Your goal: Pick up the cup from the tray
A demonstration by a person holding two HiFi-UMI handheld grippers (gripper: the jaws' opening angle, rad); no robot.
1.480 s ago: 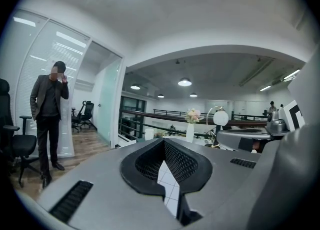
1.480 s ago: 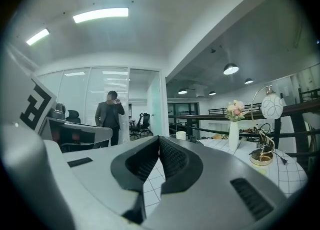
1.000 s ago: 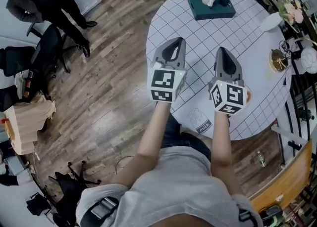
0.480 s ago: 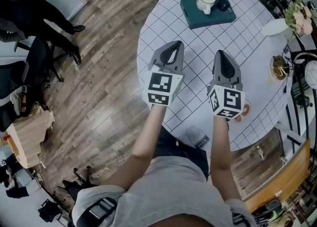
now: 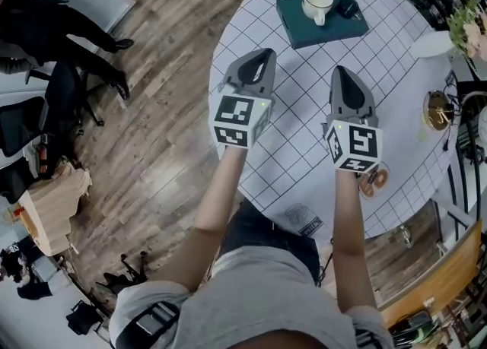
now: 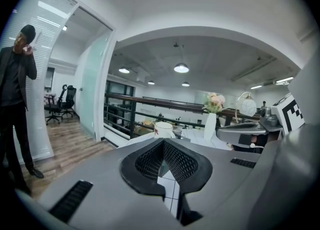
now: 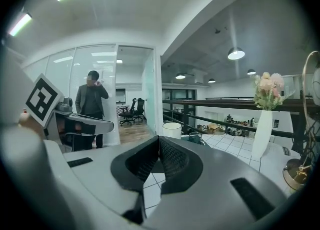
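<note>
Task status: approach stage, with no grasp made. The cup (image 5: 317,1) stands upright on the dark green tray (image 5: 335,30), which lies at the far side of the round desk (image 5: 396,66) with its grid-pattern cover. A small dark object (image 5: 348,7) lies on the tray just beside the cup, to its right in the head view. The left gripper (image 5: 261,57) and the right gripper (image 5: 342,74) hang side by side over the middle of the desk. Both point toward the tray and both are well apart from it. In each gripper view the jaws are closed tip to tip and hold nothing; only the desk grid shows beneath them. The cup appears in both gripper views just above the jaw tips and far off, so each gripper is aimed roughly at it. The only step done, as far as the views show, is this rough alignment toward the cup. By judgement, the whole pick is left to do: bring one gripper up to the tray, open its jaws wide enough for the cup, close them on it without disturbing the dark object, and lift the cup clear of the tray. Which gripper is meant to take the cup cannot be told, since the cup lies between their two lines of aim.
</note>
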